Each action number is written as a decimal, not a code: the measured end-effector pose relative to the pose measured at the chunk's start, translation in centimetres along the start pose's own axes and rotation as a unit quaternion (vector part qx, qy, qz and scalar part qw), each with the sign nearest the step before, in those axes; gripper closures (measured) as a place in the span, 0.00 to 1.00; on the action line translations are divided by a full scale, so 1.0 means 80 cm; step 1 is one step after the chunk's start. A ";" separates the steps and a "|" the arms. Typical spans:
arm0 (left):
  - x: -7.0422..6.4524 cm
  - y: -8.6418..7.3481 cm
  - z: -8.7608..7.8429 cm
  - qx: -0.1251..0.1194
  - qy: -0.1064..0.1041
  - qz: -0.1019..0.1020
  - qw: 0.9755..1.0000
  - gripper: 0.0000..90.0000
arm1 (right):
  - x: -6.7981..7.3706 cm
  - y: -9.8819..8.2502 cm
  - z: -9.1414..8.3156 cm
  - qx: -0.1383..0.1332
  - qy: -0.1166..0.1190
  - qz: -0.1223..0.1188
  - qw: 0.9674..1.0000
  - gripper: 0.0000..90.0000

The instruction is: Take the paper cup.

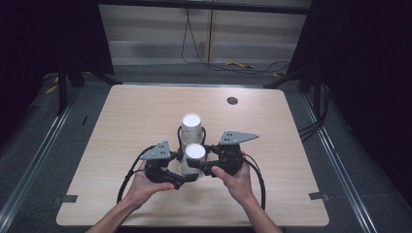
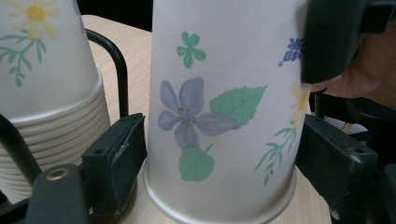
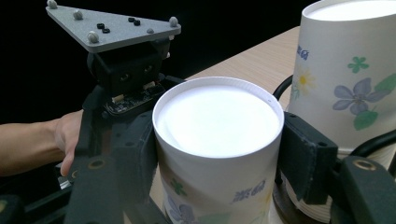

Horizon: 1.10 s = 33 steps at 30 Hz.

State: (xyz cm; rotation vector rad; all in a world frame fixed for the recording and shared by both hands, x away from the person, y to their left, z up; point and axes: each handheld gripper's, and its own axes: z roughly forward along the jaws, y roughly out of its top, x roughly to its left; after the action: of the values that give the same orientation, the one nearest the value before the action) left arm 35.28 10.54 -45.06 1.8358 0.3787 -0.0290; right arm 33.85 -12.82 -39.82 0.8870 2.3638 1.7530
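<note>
Right gripper (image 3: 217, 158) clamps inverted cup (image 3: 217, 140), frame centre; left gripper (image 2: 219, 163) brackets its rim, contact seemingly loose; cup stack (image 2: 42, 93) cropped upper left.

A recording lab: bare wooden table (image 1: 145, 111) ringed by black curtains (image 1: 369, 73), floor cables (image 1: 233, 65).

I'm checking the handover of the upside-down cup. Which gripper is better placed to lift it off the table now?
Right: the right gripper is clamped on the near cup just under its top. The left gripper straddles the rim at the table, its pads not clearly pressing.
</note>
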 end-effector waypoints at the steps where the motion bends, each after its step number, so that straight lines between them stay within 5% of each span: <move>1: 0.000 0.000 0.000 0.000 0.000 0.000 1.000 0.23 | 0.000 0.000 0.000 0.000 0.000 0.000 1.000 0.39; 15: 0.000 0.000 -0.002 -0.011 -0.007 -0.002 1.000 0.27 | 0.004 -0.001 0.003 -0.012 0.000 -0.005 1.000 0.39; 33: 0.002 -0.003 -0.007 0.013 -0.003 0.006 1.000 0.31 | 0.000 -0.002 0.004 -0.007 -0.003 0.005 1.000 0.30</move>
State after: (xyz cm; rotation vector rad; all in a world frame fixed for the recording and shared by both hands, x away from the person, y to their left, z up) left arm 35.30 11.17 -45.16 1.8625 0.3642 -0.0318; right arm 33.92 -12.53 -40.06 0.9021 2.3445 1.7662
